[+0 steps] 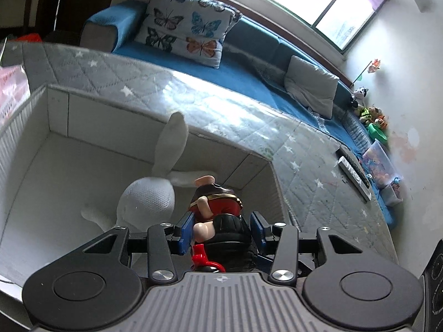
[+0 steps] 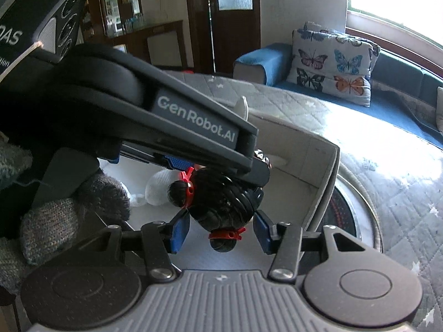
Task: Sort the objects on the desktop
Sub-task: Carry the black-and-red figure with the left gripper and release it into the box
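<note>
Left gripper [image 1: 221, 228] was clenched on the doll figurine [image 1: 218, 213], its blue pads pressing the torso from both sides above the open white box [image 1: 58, 116], where a white plush rabbit [image 1: 149, 196] already lay. Right gripper [image 2: 220, 231] stood released, jaws apart, either side of the doll's black hair [image 2: 221, 204] without evident contact. The figurine appeared rigid, light, glossy plastic, likely slippery; the torso seemed the safest hold, since the thin red hair ties [image 2: 227, 233] looked fragile.
</note>
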Action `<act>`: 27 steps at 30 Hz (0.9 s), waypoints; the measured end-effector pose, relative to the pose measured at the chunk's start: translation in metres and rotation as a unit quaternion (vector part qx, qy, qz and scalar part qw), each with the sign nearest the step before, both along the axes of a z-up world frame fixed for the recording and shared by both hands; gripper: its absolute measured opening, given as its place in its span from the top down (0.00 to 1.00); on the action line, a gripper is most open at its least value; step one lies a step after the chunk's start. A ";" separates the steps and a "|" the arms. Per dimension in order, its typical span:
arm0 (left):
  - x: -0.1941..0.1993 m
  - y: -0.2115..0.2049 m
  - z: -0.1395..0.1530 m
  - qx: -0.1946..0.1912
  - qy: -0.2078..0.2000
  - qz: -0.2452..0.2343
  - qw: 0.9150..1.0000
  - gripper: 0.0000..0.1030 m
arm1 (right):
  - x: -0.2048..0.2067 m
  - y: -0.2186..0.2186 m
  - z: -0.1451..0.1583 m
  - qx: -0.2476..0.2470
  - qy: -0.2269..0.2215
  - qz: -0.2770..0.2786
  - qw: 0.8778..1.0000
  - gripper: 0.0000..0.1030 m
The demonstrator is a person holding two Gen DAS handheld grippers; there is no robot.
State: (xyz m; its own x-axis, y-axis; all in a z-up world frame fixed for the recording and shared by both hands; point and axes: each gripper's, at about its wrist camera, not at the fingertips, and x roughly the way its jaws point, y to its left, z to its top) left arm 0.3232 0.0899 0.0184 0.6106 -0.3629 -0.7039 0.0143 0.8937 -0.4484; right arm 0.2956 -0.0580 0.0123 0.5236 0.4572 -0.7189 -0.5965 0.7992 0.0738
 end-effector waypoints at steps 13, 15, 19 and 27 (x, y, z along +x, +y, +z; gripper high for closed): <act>0.005 0.005 -0.012 0.012 0.013 0.002 1.000 0.56 | 0.002 0.007 -0.004 -0.003 0.003 0.001 1.000 0.45; 0.004 0.004 -0.011 0.015 0.012 0.002 1.000 0.56 | 0.001 0.006 -0.003 -0.003 0.001 0.001 1.000 0.44; -0.001 0.002 -0.005 0.023 0.003 0.003 1.000 0.57 | -0.006 0.003 0.002 -0.001 -0.009 -0.004 1.000 0.34; -0.017 -0.002 0.015 0.034 -0.024 0.008 0.999 0.57 | -0.020 -0.008 0.019 0.013 -0.034 -0.013 0.999 0.29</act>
